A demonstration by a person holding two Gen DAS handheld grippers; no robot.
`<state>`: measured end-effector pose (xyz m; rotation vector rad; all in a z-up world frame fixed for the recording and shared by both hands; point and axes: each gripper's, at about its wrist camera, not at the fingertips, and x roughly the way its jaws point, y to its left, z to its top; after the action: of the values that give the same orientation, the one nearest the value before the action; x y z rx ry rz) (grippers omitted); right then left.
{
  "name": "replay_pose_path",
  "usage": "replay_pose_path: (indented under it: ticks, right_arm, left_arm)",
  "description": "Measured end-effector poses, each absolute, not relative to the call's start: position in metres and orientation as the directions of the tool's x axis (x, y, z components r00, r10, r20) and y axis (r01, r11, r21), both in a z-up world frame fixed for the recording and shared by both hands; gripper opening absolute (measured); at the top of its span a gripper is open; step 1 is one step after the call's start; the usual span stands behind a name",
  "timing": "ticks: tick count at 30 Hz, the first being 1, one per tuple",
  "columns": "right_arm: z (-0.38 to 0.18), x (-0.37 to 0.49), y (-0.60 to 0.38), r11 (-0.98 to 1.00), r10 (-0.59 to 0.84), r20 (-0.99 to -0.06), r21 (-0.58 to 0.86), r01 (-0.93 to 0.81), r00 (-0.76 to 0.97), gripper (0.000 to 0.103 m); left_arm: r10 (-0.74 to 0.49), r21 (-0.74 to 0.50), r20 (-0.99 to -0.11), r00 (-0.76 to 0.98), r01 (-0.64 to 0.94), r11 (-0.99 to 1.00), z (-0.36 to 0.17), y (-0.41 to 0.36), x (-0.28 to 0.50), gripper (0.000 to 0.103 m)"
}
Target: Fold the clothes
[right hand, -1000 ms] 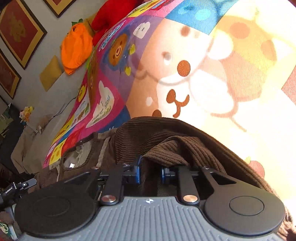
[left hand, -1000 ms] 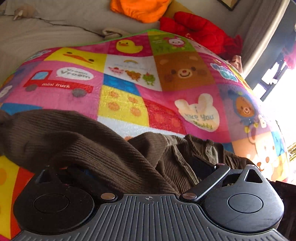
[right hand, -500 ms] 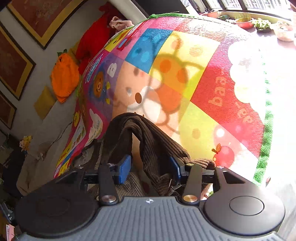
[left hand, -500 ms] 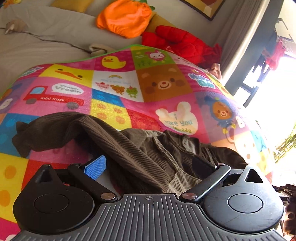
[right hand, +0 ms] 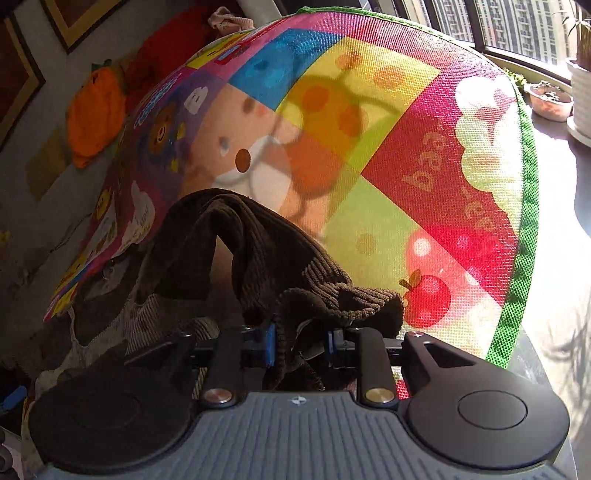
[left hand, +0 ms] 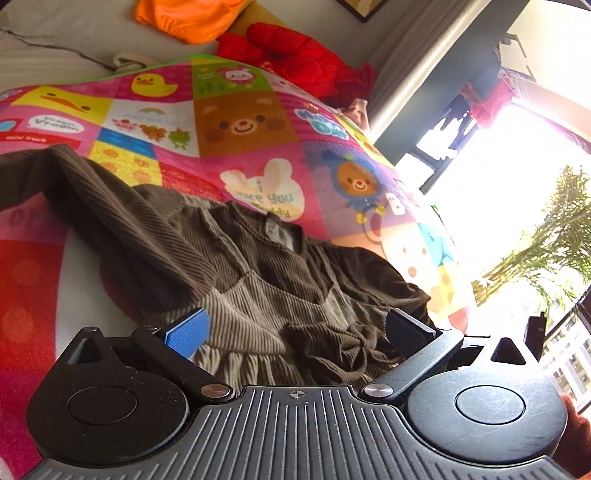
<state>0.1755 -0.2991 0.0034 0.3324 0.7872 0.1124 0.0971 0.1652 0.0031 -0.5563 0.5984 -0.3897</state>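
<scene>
- The left wrist view alone shows the brown ribbed sweater [left hand: 258,266] spread out: neckline with its label straight ahead of the left gripper [left hand: 299,328], one sleeve running far out to that gripper's left.
- Only this view takes in the red garment [left hand: 295,51] and orange garment [left hand: 188,18] well beyond the play mat [left hand: 240,122].
- The left gripper's jaws stand wide apart, holding nothing; bunched sweater cloth lies between and just ahead of the blue pad [left hand: 188,328].
- The right wrist view alone shows the mat's green edge [right hand: 528,184], the potted plants [right hand: 550,99] by the window, and the apple print just right of the cloth.
- The right gripper [right hand: 299,343] is clamped on a fold of the sweater [right hand: 258,251], which arches up ahead of it and drops away to its left.
</scene>
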Motion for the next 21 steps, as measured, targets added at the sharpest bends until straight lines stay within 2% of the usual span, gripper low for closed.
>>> replay_pose_path:
  ticks: [2,5,7,9,11,13,19,20,21]
  right_arm:
    - [0.036,0.191,-0.291,0.970,0.165,-0.625,0.245,-0.009,0.763,0.008]
    - [0.109,0.207,-0.276,0.994,0.091,-0.447,0.090,-0.057,0.890,0.007]
    - [0.153,0.218,-0.265,0.994,0.105,-0.362,0.069,-0.086,0.926,0.006]
    - [0.180,0.226,-0.244,0.988,0.154,-0.330,0.060,-0.142,0.931,0.006]
    - [0.195,0.233,-0.215,0.973,0.231,-0.331,0.057,-0.225,0.915,0.006]
    - [0.196,0.238,-0.182,0.945,0.323,-0.373,0.075,-0.318,0.870,0.006]
    - [0.155,0.238,-0.072,0.827,0.488,-0.530,0.027,-0.562,0.693,0.008]
    - [0.150,0.237,-0.059,0.808,0.501,-0.547,0.018,-0.588,0.671,0.015]
    - [0.147,0.233,-0.048,0.792,0.514,-0.558,0.016,-0.611,0.651,0.026]
  left_arm:
    - [-0.514,-0.585,-0.438,0.738,0.201,0.786,-0.003,0.160,0.094,0.103]
    - [-0.513,-0.580,-0.487,0.707,0.179,0.795,-0.016,0.159,0.095,0.103]
    - [-0.511,-0.578,-0.503,0.698,0.168,0.798,-0.023,0.159,0.094,0.103]
    - [-0.510,-0.574,-0.501,0.700,0.172,0.800,-0.025,0.159,0.093,0.103]
    - [-0.507,-0.573,-0.500,0.702,0.171,0.801,-0.026,0.158,0.092,0.103]
    - [-0.510,-0.579,-0.498,0.701,0.169,0.798,-0.026,0.158,0.093,0.103]
    - [-0.544,-0.610,-0.488,0.683,0.179,0.772,-0.027,0.163,0.095,0.103]
    - [-0.547,-0.611,-0.485,0.682,0.183,0.770,-0.027,0.163,0.095,0.103]
    - [-0.548,-0.611,-0.482,0.684,0.186,0.769,-0.028,0.163,0.094,0.103]
